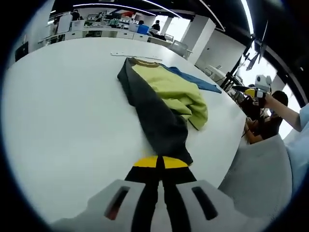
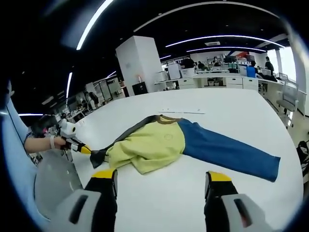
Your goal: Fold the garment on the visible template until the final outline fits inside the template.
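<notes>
Lying on the white table [image 2: 231,111], the colour-block sweatshirt [image 2: 154,142] spreads its yellow body, its blue sleeve [image 2: 227,147] out flat and its dark grey sleeve [image 1: 157,118] drawn toward the table edge. Your left gripper [image 1: 158,163] pinches that grey cuff, jaws pressed together, likely ready to fold it inward. Your right gripper [image 2: 161,178] hangs near the hem, jaws spread, holding nothing. Bare table surrounds the sweatshirt; a thin white strip [image 2: 183,111] lies beyond its collar.

Soft matt cloth garment [image 2: 169,142], smooth white slightly glossy table [image 1: 63,111], matt plastic fingers [image 2: 105,176]
</notes>
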